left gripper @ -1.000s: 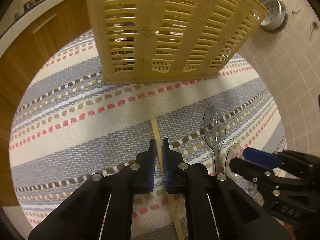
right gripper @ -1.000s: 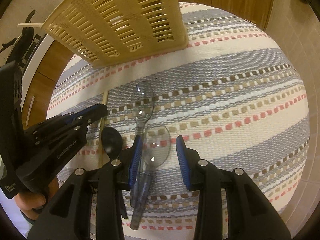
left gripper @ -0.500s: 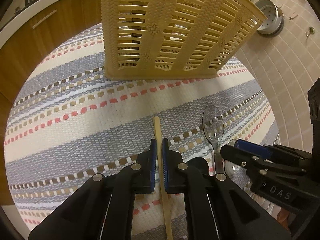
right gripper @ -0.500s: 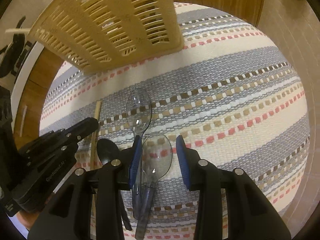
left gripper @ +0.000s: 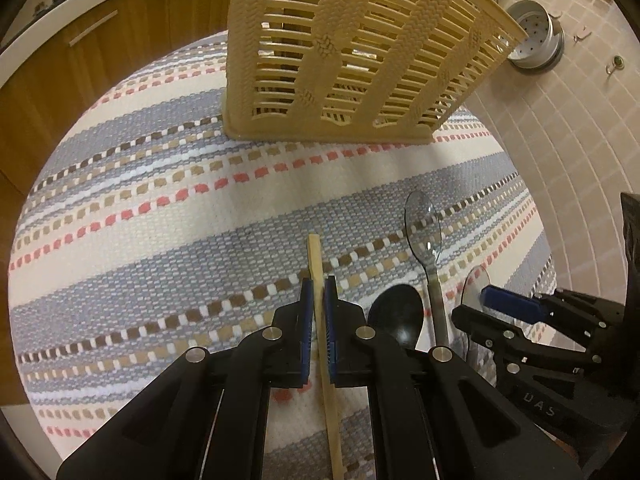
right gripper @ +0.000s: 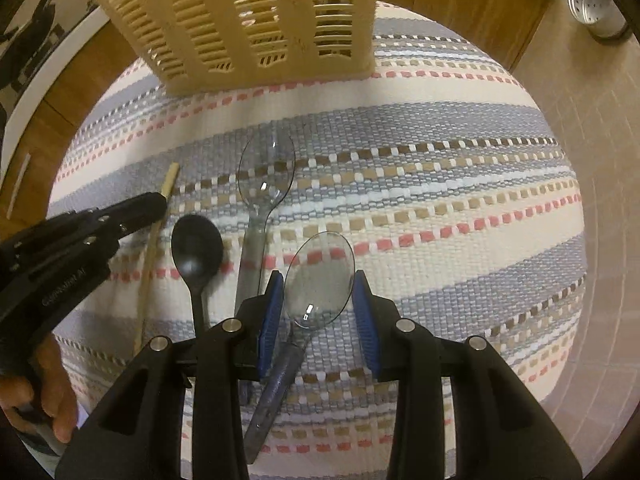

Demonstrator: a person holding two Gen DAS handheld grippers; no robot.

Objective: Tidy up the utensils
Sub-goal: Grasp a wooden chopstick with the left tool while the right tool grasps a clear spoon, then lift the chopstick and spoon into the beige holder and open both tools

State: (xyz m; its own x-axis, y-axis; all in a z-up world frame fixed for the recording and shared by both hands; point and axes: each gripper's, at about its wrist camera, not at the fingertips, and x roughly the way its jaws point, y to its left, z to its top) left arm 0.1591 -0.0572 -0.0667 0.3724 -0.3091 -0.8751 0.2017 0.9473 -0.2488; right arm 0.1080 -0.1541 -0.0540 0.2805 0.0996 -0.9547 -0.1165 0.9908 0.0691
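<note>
A wooden chopstick (left gripper: pixel 322 344) is pinched between the blue pads of the left gripper (left gripper: pixel 319 312), whose fingers are pressed almost together on it; its squared tip sticks out just ahead of the fingertips and the rest of the stick runs back under the gripper over the striped woven mat (left gripper: pixel 168 216). Just to its right a black spoon (left gripper: pixel 396 314) is seen lying bowl-forward on the mat, and beside that a clear plastic spoon (left gripper: pixel 425 232) with a grey handle. A second clear spoon (right gripper: pixel 322 280) is framed by the right gripper (right gripper: pixel 318 312): its bowl sits between the partly spread fingers, close to both blue pads, though whether the pads actually press on it cannot be told from the pictures; its bluish handle (right gripper: pixel 276 384) slants back beneath the gripper. In the right wrist view the black spoon, the first clear spoon and the chopstick are seen side by side to the left, with the left gripper's black body and part of a hand (right gripper: pixel 40 392) at the lower left edge. Farther off, at the back edge of the mat, a cream slatted plastic basket (left gripper: pixel 344 52) is seen standing upright. Beyond the mat, tiled flooring (left gripper: pixel 572 168) and wooden cabinet fronts (left gripper: pixel 80 60) are visible, and a perforated metal container (left gripper: pixel 536 36) stands near the basket's right corner.
</note>
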